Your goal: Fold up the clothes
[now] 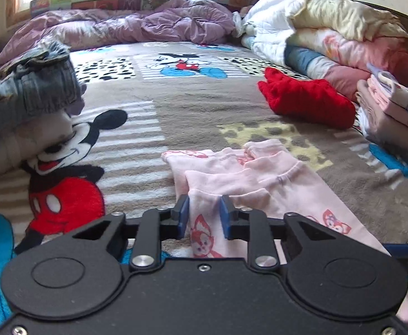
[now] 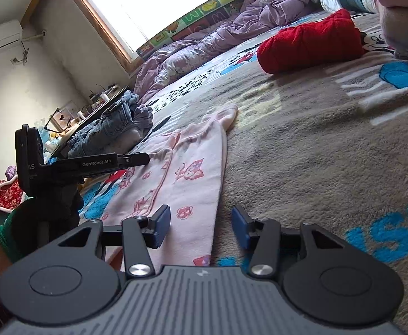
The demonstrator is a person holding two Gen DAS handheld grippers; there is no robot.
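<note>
In the left wrist view, the left gripper (image 1: 203,212) sits low over a pink garment (image 1: 259,178) printed with small fox-like figures, which lies flat on a cartoon-mouse blanket (image 1: 153,106) covering the bed. Its blue pads (image 1: 183,215) stand at a narrow gap with a raised ridge of the pink cloth between them; the cloth fills that gap and appears to touch both pads, so the jaws look pinched on the garment's near edge. To the left, a bundle of denim clothes (image 1: 36,83) rests on a pale heap. A red knitted item (image 1: 307,100) lies to the right of the middle, well apart from the pink garment, and just beside it on the right is a stack of folded clothes (image 1: 393,103). A crumpled purple duvet (image 1: 136,25) lies across the far end of the bed, with piled quilts (image 1: 329,28) at the far right.

In the right wrist view, the right gripper (image 2: 201,227) is held at a moderate width near the blanket (image 2: 315,145). The edge of the pink garment (image 2: 181,173) runs between its pads, touching neither, so nothing is gripped. The left gripper (image 2: 141,158) shows at the left, side-on, its tip at the garment's far side. Beyond are the denim clothes (image 2: 111,128), the red knitted item (image 2: 312,42), the purple duvet (image 2: 217,36) and a bright window (image 2: 159,2).
</note>
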